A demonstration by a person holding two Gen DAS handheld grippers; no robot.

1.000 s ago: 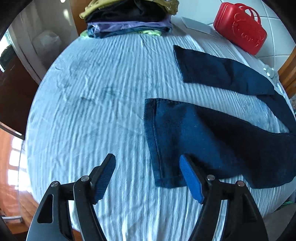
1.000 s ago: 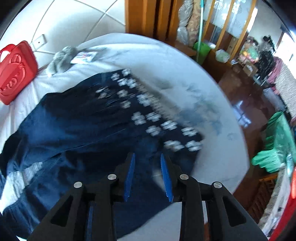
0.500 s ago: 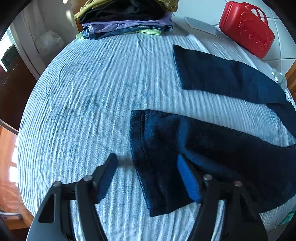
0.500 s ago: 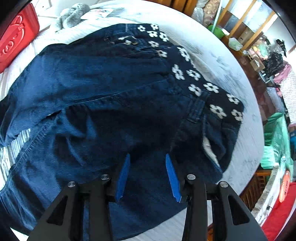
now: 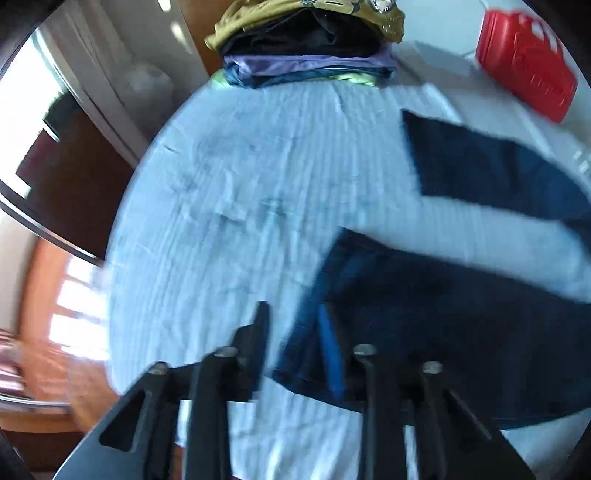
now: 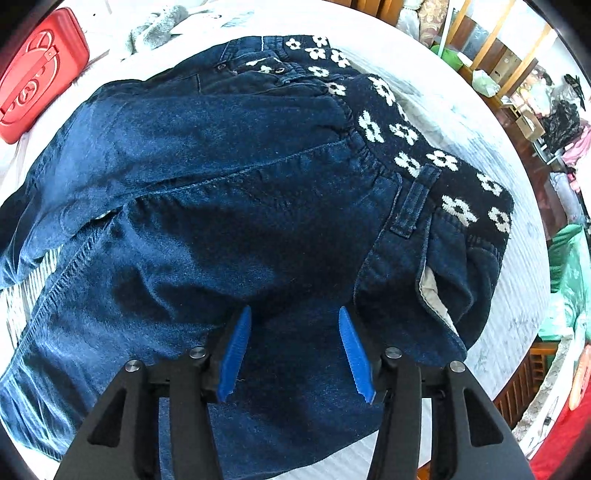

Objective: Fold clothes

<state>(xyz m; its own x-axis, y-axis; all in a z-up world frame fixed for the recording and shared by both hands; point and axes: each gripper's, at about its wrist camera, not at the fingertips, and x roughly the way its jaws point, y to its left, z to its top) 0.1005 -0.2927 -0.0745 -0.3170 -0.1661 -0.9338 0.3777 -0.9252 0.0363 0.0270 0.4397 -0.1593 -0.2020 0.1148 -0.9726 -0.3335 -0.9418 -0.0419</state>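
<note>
Dark blue jeans (image 6: 221, 147) lie spread on a pale striped bed sheet (image 5: 221, 221). The flowered waistband (image 6: 406, 147) is at the right in the right wrist view. The left wrist view is blurred and shows both legs: the far leg (image 5: 480, 166) and the near leg (image 5: 424, 302). My left gripper (image 5: 291, 310) straddles the near leg's hem. Its jaws are opening, and the left finger (image 5: 260, 328) stands clear of the cloth. My right gripper (image 6: 294, 310) hangs close over the seat of the jeans. Its jaws are opening, with denim below but nothing pinched.
A stack of folded clothes (image 5: 306, 48) sits at the far end of the bed. A red bag (image 5: 524, 77) rests by the tiled wall and also shows as the red bag (image 6: 33, 74). A grey cloth (image 6: 155, 26) lies beyond the waistband. Wooden floor (image 5: 44, 277) borders the bed's left edge.
My left gripper narrowed, shifted so the near leg's hem sits between its fingers, and the view blurred. My right gripper came down closer to the jeans and its jaws widened.
</note>
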